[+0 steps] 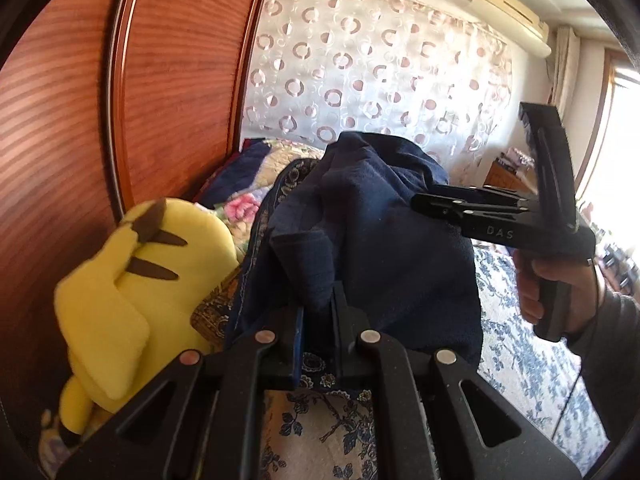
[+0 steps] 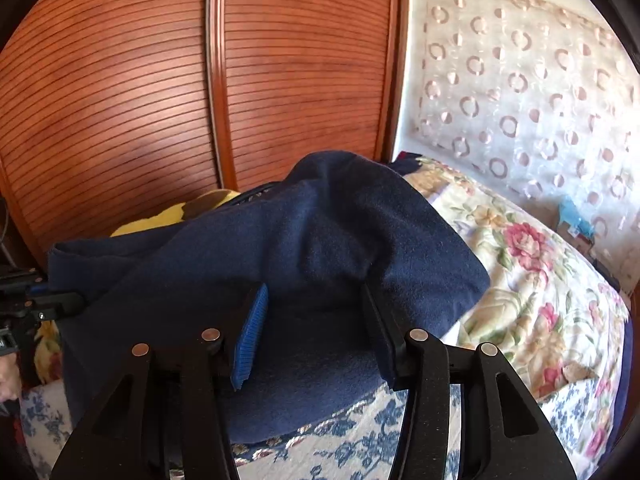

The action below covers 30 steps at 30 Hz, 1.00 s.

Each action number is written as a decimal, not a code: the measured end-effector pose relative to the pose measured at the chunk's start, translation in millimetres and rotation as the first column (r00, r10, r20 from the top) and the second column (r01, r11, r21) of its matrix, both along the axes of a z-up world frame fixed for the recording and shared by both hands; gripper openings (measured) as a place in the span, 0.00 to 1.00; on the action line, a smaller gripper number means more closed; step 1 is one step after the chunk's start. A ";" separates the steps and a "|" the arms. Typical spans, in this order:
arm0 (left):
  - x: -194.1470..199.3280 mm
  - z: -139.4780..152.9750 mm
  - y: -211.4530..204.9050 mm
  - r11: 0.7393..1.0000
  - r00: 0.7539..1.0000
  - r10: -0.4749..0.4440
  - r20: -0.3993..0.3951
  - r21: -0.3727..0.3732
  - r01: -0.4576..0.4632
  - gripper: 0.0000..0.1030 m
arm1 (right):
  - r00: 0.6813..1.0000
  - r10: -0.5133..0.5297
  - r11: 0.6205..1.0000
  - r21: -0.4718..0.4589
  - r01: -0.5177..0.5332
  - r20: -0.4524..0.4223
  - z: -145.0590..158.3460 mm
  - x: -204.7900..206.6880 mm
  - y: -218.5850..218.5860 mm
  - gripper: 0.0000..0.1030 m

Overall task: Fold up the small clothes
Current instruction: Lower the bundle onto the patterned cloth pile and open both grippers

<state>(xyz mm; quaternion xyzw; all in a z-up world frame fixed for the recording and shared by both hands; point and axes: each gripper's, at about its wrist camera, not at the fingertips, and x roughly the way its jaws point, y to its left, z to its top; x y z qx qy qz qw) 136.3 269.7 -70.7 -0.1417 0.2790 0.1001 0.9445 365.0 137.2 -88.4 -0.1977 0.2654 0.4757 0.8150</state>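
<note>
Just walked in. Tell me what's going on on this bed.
A person is folding a navy fleece garment over a floral bedspread. The left tool is clamped on one edge and holds it up. The right tool is open, its fingers astride the cloth and not gripping. A yellow plush toy sits by the wooden wardrobe.

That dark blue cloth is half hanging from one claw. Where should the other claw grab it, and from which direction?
The navy garment is already pinched at one edge by the left gripper. The right gripper is open, its jaws straddling the cloth. It would probably do best closing on the loose corner drooping toward the floral quilt, coming in from the right edge: that corner hangs free, so the fabric can stretch flat between both grips.
</note>
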 end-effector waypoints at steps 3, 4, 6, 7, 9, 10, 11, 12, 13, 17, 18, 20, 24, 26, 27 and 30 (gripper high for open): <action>-7.8 7.6 -5.1 0.998 1.000 0.025 -0.001 0.050 -0.025 0.09 | 1.000 -0.027 0.999 0.020 0.027 0.005 9.6 -11.0 -11.3 0.48; -11.3 11.0 -7.2 0.998 1.000 0.027 0.001 0.062 -0.027 0.09 | 0.999 -0.034 0.999 0.024 0.034 0.007 12.5 -15.1 -15.3 0.48; -17.5 16.1 -10.9 0.996 1.000 0.028 0.006 0.082 -0.029 0.09 | 0.999 -0.042 0.998 0.041 0.041 0.009 18.9 -24.4 -24.6 0.48; -21.4 19.1 -14.1 0.995 0.999 0.031 0.008 0.097 -0.031 0.09 | 0.999 -0.044 0.998 0.051 0.043 0.007 22.0 -30.3 -30.3 0.48; -27.7 23.6 -19.0 0.993 1.000 0.025 0.012 0.114 -0.026 0.09 | 0.999 -0.054 0.996 0.071 0.053 0.002 27.8 -42.4 -42.3 0.48; -28.9 25.7 -21.3 0.993 1.000 0.023 0.013 0.118 -0.024 0.10 | 0.998 -0.057 0.995 0.077 0.057 0.000 29.6 -46.9 -46.8 0.48; -31.9 27.6 -24.2 0.992 1.000 0.018 0.014 0.124 -0.020 0.12 | 0.998 -0.059 0.995 0.083 0.059 -0.002 31.2 -51.7 -51.1 0.48; -34.1 29.6 -26.8 0.992 1.000 0.013 0.017 0.129 -0.015 0.18 | 0.998 -0.065 0.994 0.088 0.065 -0.004 32.9 -58.9 -57.2 0.48; -37.2 31.3 -30.1 0.991 1.000 0.006 0.021 0.133 -0.009 0.23 | 0.998 -0.070 0.993 0.092 0.070 -0.005 33.8 -63.7 -61.2 0.48; -46.3 36.7 -40.9 0.989 0.999 -0.019 0.034 0.145 0.014 0.39 | 0.996 -0.093 0.989 0.118 0.093 -0.006 39.1 -82.9 -82.3 0.48; -48.4 38.0 -44.0 0.989 0.999 -0.025 0.037 0.149 0.020 0.40 | 0.995 -0.103 0.987 0.126 0.103 -0.007 40.7 -88.6 -89.8 0.49; -53.0 41.1 -51.2 0.987 0.998 -0.044 0.044 0.157 0.037 0.47 | 0.993 -0.116 0.984 0.134 0.116 -0.009 41.4 -95.6 -99.8 0.49; -63.5 49.7 -67.8 0.981 0.995 -0.068 0.071 0.185 0.054 0.58 | 0.989 -0.148 0.977 0.152 0.148 -0.007 44.1 -112.3 -121.7 0.50; -67.2 53.4 -74.7 0.978 0.994 -0.074 0.080 0.199 0.057 0.62 | 0.986 -0.166 0.973 0.161 0.164 -0.003 45.1 -122.5 -135.3 0.50; -68.3 54.6 -77.4 0.977 0.993 -0.079 0.082 0.202 0.061 0.64 | 0.985 -0.173 0.971 0.165 0.171 -0.003 45.3 -125.2 -139.3 0.51; -72.3 57.1 -89.3 0.977 0.990 -0.108 0.089 0.195 0.089 0.66 | 0.979 -0.204 0.962 0.184 0.203 -0.012 44.8 -139.4 -163.8 0.58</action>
